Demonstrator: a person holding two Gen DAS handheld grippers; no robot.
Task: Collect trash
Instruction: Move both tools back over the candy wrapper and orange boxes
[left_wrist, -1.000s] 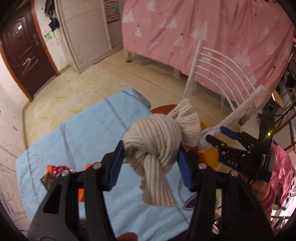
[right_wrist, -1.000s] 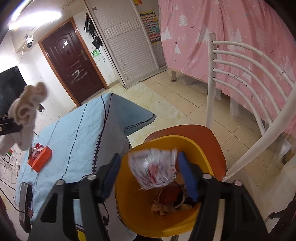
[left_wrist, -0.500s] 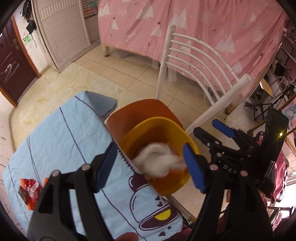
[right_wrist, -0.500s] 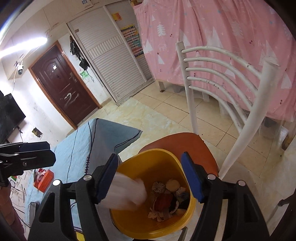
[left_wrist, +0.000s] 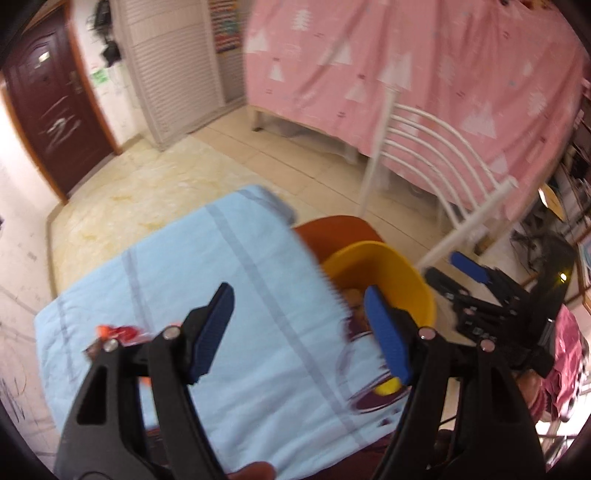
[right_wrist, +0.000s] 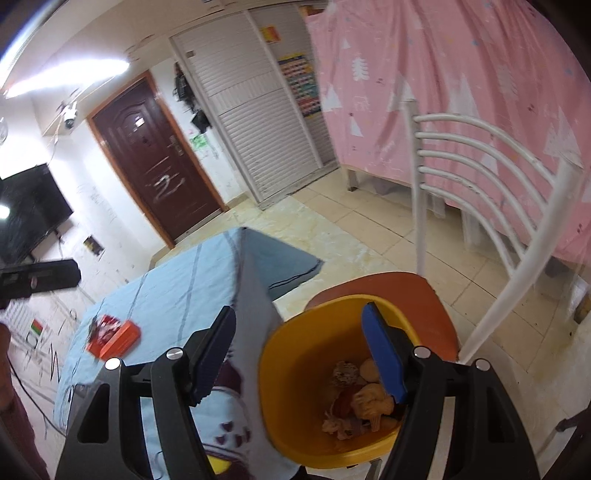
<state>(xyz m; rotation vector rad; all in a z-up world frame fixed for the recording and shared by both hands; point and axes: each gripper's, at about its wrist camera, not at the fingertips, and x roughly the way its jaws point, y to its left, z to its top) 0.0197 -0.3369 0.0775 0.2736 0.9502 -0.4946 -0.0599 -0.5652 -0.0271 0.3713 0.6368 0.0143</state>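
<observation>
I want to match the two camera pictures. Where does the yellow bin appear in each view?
Left wrist view: the yellow bin is right of centre, behind the right blue finger, beside the blue cloth's edge.
Right wrist view: the yellow bin is at lower centre, trash visible inside.
Shared landmark: the white chair, whose orange seat holds the bin.

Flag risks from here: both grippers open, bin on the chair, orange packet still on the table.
1. The yellow bin sits on the orange chair seat tight against the table edge; a sweep by the right gripper hovering over it could tip it.
2. The orange packet lies at the far side of the blue cloth; dragging it may bunch the cloth.
3. Left gripper view is motion-blurred, so aiming may be off.
</observation>
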